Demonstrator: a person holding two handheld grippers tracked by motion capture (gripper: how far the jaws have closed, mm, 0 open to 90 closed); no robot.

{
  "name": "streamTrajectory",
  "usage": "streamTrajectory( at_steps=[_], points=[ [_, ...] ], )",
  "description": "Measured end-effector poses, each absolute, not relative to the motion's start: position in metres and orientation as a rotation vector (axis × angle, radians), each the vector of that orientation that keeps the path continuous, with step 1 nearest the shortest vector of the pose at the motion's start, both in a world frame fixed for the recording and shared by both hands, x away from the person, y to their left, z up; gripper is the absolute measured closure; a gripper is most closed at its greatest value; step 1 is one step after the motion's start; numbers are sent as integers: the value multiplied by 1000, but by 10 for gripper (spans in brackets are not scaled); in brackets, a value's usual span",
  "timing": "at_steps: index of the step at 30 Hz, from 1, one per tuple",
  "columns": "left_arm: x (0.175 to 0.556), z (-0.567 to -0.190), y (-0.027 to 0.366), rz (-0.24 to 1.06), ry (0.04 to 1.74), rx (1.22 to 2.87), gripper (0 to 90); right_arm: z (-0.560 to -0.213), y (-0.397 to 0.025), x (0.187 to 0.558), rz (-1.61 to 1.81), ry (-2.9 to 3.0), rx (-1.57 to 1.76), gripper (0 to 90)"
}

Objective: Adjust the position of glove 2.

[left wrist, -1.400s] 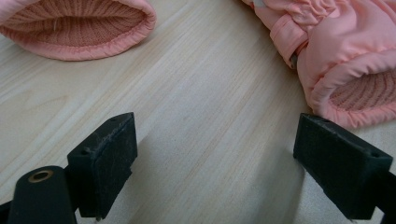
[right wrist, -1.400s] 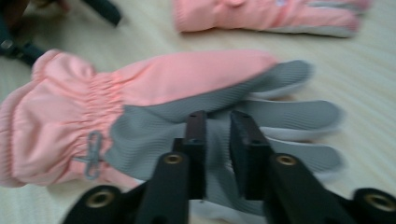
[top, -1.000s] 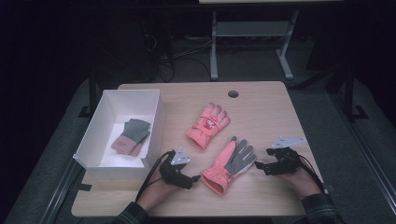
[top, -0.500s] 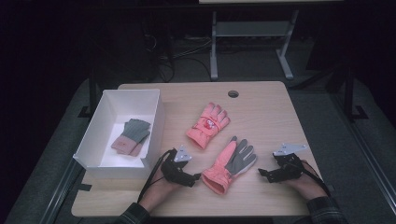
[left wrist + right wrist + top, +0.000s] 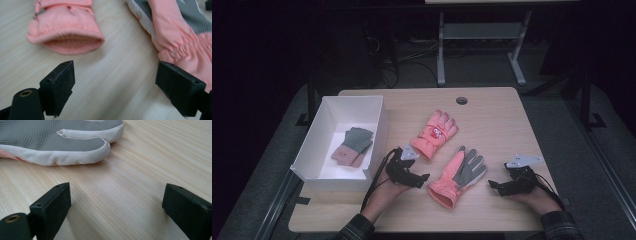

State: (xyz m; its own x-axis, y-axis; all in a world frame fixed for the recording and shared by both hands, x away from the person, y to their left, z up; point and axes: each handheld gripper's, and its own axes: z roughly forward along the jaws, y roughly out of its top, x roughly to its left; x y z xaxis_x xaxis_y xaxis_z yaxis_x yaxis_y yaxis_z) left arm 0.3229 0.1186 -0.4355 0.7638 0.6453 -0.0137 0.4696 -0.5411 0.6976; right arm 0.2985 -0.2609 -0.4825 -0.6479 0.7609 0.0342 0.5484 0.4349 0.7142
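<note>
Two salmon-pink ski gloves lie mid-table. One glove [image 5: 436, 133] lies back up; the other glove [image 5: 459, 175] lies palm up, showing its grey palm. My left gripper [image 5: 419, 179] rests on the table just left of the palm-up glove's cuff, open and holding nothing. In the left gripper view its jaws [image 5: 116, 77] frame bare wood, with the far glove's cuff [image 5: 67, 37] ahead and the palm-up glove [image 5: 180, 37] touching the right jaw. My right gripper [image 5: 493, 185] lies right of that glove, open; its own view [image 5: 117, 197] shows the grey fingertips [image 5: 50, 137] ahead.
A white open box [image 5: 319, 140] stands at the table's left and holds a small grey and pink knitted pair of gloves [image 5: 353, 146]. A cable hole [image 5: 461, 100] sits near the far edge. Beyond the table stands a metal frame on dark floor.
My right gripper has moved toward the near edge and dropped lower onto the table. The left gripper has barely shifted. The gloves have not moved.
</note>
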Motion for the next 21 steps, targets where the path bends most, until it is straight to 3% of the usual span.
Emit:
streamTrajectory(
  at_steps=[21],
  points=[
    [423, -404, 94, 317, 932, 2182, 307, -483, -261, 299, 1025, 2397, 1142, 62]
  ],
)
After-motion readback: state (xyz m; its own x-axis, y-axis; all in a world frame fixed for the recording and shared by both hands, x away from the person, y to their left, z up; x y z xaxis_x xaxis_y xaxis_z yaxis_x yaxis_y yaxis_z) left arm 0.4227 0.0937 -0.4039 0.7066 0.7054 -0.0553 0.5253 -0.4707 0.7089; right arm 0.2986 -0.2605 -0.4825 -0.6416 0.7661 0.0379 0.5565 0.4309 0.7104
